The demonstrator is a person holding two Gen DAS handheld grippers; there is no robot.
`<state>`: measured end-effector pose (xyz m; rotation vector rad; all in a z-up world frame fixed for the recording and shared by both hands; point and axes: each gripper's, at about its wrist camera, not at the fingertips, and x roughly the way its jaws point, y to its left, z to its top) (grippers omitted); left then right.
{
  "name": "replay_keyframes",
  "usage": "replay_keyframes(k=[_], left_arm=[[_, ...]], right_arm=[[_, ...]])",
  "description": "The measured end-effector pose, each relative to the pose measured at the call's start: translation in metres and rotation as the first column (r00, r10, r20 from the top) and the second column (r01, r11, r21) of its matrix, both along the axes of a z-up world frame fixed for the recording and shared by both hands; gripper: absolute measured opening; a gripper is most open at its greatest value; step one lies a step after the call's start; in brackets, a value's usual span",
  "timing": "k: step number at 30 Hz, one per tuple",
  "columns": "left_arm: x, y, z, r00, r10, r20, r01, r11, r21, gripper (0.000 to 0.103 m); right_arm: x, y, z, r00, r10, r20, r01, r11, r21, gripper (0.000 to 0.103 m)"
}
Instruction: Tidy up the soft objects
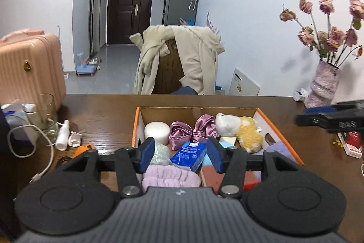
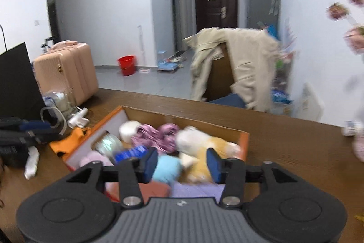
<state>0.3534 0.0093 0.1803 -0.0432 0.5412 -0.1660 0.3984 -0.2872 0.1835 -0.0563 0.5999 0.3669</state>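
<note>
Soft things fill an orange-edged cardboard box [image 1: 281, 129] that sits on the brown worktop [image 1: 109, 115]: a white round puff [image 1: 157, 131] at the far left, a shiny mauve bow [image 1: 193, 131] beside it, and a white and yellow plush toy [image 1: 241, 130] on the right, its head against the bow. Nearer the camera lie a blue packet [image 1: 190, 155], a fluffy pale purple band [image 1: 170, 177] and a light blue cushion [image 2: 167, 169]. The left hand-held gripper [image 1: 180, 156] hangs above the near end of the box, its blue pads apart and pressing on nothing, with the packet and the band seen in the gap. The right hand-held gripper [image 2: 183, 164] is likewise open and empty over the box, with the cushion and plush toy below it; its view is blurred. Left of the box, an orange cloth [image 2: 68, 141] and a small white bottle [image 1: 62, 134] lie on the worktop, and a vase of dried roses [image 1: 323, 85] stands at the far right.
</note>
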Motion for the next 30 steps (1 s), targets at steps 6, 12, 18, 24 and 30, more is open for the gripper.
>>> replay_keyframes(k=[6,12,18,24,30], left_arm=[[-0.035,-0.002,0.007,1.0,0.005,0.013,-0.005,1.0,0.008,0.056],[-0.083,-0.007,0.002,0.994,0.013,0.109,-0.016,1.0,0.025,0.064],[-0.173,-0.015,-0.044,0.95,0.015,0.311,-0.025,0.999,0.03,0.081],[-0.24,-0.002,-0.085,0.935,0.066,0.35,-0.053,0.997,-0.047,0.095],[-0.299,0.002,-0.124,0.937,0.091,0.339,-0.072,0.995,-0.068,0.101]], right_arm=[[-0.068,-0.039,0.004,0.995,-0.089,0.037,0.088,0.995,0.037,0.05],[-0.123,-0.041,-0.002,0.983,-0.13,0.127,0.121,0.99,0.073,0.052],[-0.203,-0.026,-0.036,0.953,-0.149,0.265,0.129,0.987,0.093,0.065],[-0.264,-0.005,-0.085,0.928,-0.2,0.315,0.18,0.979,0.092,0.085],[-0.337,0.018,-0.144,0.864,-0.348,0.362,0.291,0.935,0.205,0.093]])
